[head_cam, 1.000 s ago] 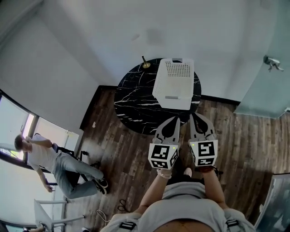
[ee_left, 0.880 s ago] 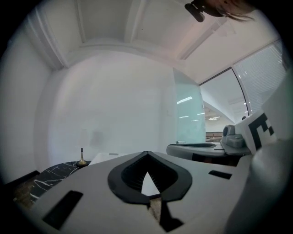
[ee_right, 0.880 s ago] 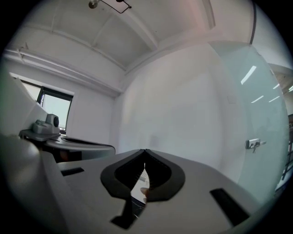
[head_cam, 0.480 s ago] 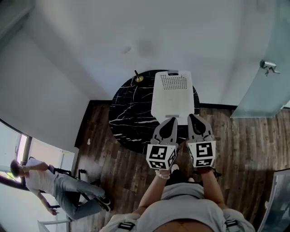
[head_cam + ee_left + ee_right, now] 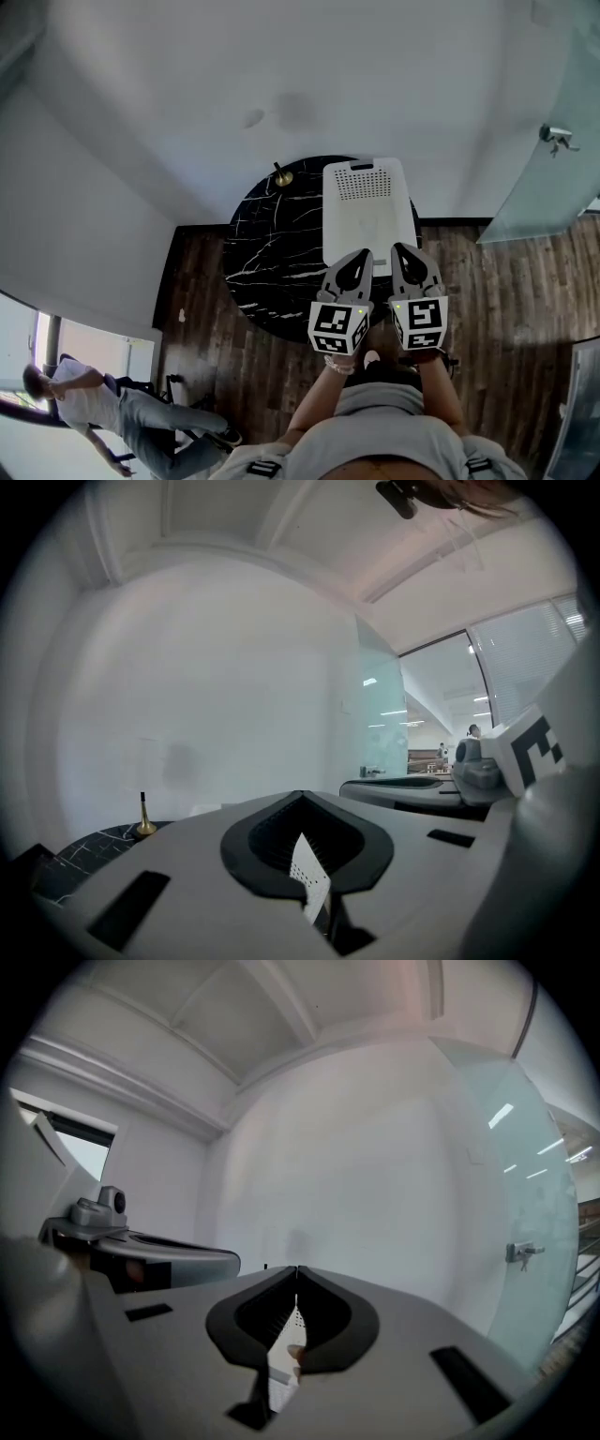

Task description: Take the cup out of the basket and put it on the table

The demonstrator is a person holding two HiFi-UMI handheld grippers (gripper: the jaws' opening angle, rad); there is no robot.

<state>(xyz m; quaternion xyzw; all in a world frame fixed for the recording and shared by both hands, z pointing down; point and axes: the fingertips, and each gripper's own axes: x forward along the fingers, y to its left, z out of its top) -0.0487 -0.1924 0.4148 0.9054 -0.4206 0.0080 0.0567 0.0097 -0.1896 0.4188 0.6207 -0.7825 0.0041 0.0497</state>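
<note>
A: One white perforated basket (image 5: 367,220), on the far-right part of the round black marble table (image 5: 272,262). Cup?

B: Not discernible in any view.

A: Grippers?

B: Left gripper (image 5: 362,255) and right gripper (image 5: 401,249) side by side at basket's near end. Both w/ jaws pressed together, nothing btwn. Small brass object (image 5: 280,176) stands at table's far-left edge.

The interior of the basket (image 5: 367,225) is not revealed; the table (image 5: 267,253) edge beside it is covered by the left tongs (image 5: 360,254) and right tongs (image 5: 403,248).
</note>
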